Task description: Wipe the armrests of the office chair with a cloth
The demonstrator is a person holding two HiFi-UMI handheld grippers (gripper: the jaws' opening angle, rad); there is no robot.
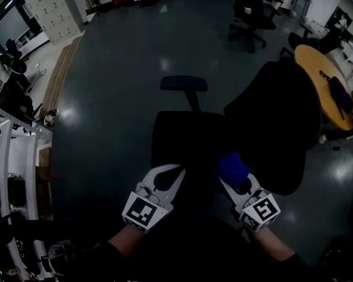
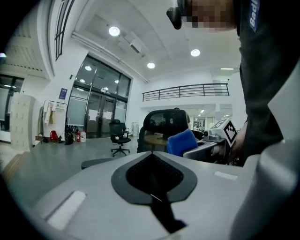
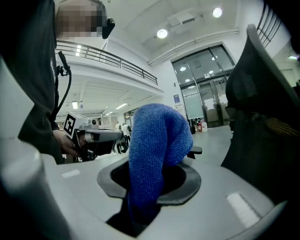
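Note:
A black office chair stands below me, with its seat [image 1: 185, 140] in the middle and its backrest [image 1: 276, 119] turned to the right. One armrest [image 1: 184, 83] juts out beyond the seat and shows small in the left gripper view [image 2: 96, 163]. My right gripper [image 1: 237, 184] is shut on a blue cloth [image 1: 233, 168], which bulges up out of the jaws [image 3: 157, 150]. It hovers over the seat's near right side. My left gripper [image 1: 168, 178] hangs beside it, shut with nothing in it. The other armrest is hidden.
Another office chair [image 1: 249, 19] stands far off on the grey floor. A round wooden table [image 1: 325, 83] sits right of the backrest. White desks [image 1: 10, 147] line the left side. Open floor lies beyond the armrest.

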